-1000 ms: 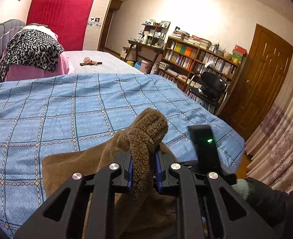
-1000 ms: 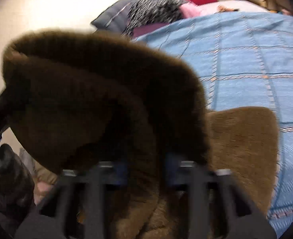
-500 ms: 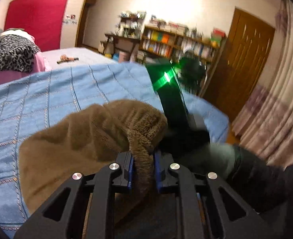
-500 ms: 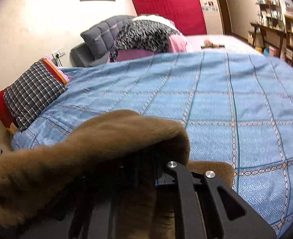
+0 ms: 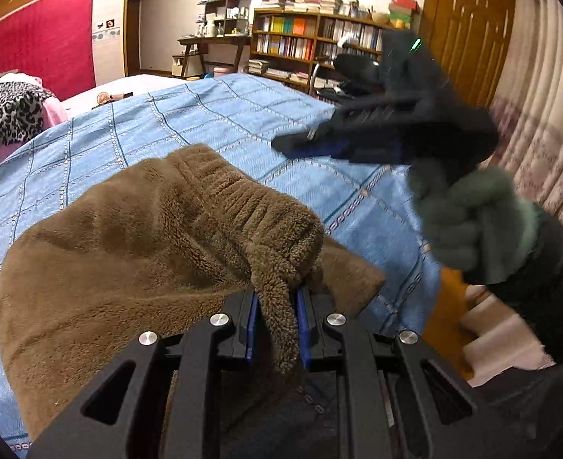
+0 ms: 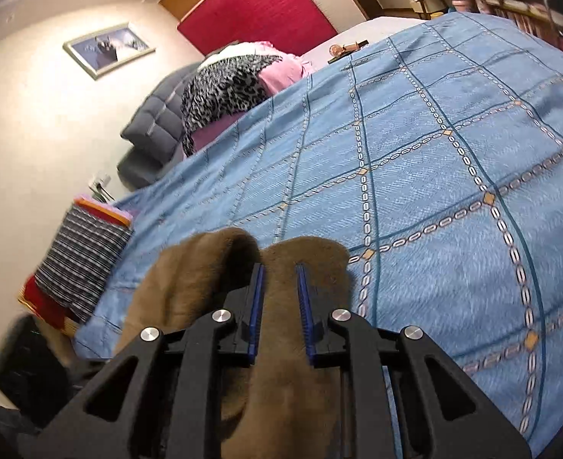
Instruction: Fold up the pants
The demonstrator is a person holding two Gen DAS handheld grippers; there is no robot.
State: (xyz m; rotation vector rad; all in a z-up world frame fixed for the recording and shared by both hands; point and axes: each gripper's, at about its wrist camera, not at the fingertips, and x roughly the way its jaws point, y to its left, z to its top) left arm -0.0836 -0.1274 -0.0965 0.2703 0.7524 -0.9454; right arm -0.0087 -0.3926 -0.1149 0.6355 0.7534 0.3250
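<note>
Blue bedspread (image 5: pixel 136 141) carries brown pants (image 5: pixel 128 237); left gripper (image 5: pixel 275 329) pinches the waistband to anchor the fold, right gripper (image 6: pixel 279 313) is opening, letting go.

Your brown fleece pants (image 5: pixel 136 237) on blue checked bedspread (image 6: pixel 453 153), leopard-print throw (image 5: pixel 2 111) upper left, red panel (image 5: pixel 40 34) behind.

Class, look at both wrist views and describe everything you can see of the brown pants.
The brown pants are thick, fuzzy fleece with a ribbed waistband. They lie bunched and partly doubled over near the edge of the blue checked bedspread. The left gripper is shut on a fold of the waistband. The right gripper is opening, with no fabric pinched between its pads.
</note>
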